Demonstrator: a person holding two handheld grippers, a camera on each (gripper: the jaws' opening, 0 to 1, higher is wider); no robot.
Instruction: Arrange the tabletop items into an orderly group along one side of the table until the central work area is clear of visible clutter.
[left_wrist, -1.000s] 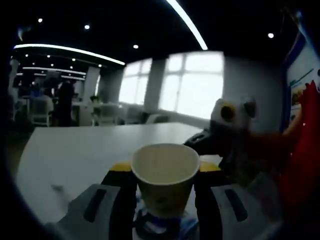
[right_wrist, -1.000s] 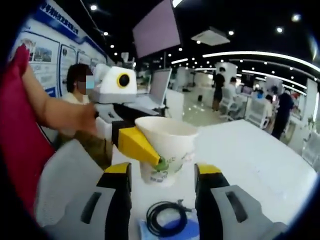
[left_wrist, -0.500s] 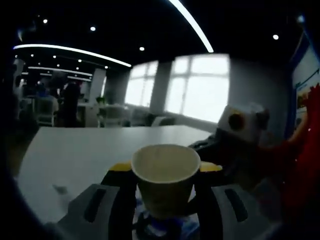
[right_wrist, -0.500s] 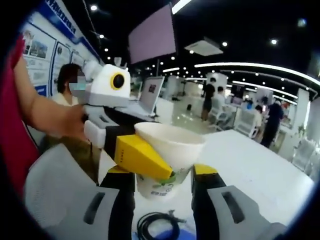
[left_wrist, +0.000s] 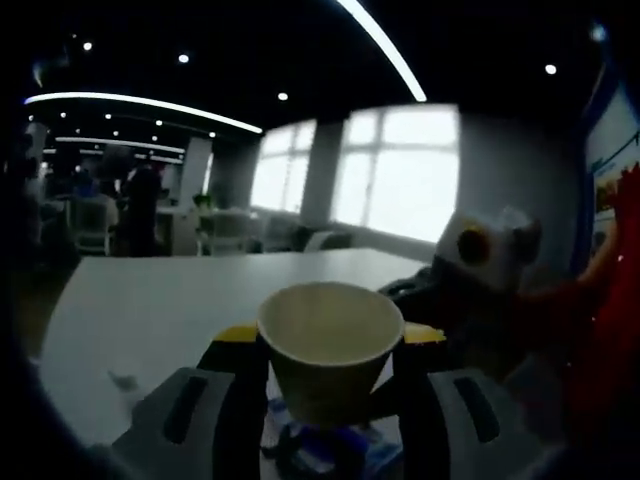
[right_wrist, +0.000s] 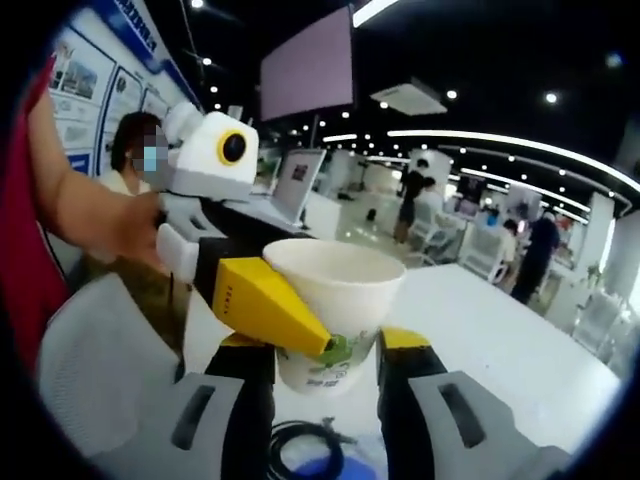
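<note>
Grip on the paper cup (left_wrist: 330, 350) belongs to the left gripper (left_wrist: 325, 345): its yellow-tipped jaws press on the two sides of the cup wall, and the cup stands upright between them with its open mouth up. In the right gripper view the same cup (right_wrist: 335, 310) is seen between the jaws of the right gripper (right_wrist: 325, 345), with the left gripper (right_wrist: 265, 305) coming in from the left, its yellow jaw flat on the cup wall. The right jaws stand close beside the cup, but I cannot tell if they are really touching it or only framing it.

Compared with a second ago, the cup sits lower and nearer between the right gripper's jaws, and the cable below it is now mostly hidden. I judge that the cup is being carried across the table (right_wrist: 500, 330) toward the group, and is not yet put down.

Under the cup, just beside the jaws, lies a coiled black cable (right_wrist: 300, 455) on something blue (right_wrist: 320, 468); this probably is more clutter to collect, and it lies where the cup could come down. Behind, a person in a red sleeve (right_wrist: 25, 250) holds the left gripper, and further people sit and stand in the office.
</note>
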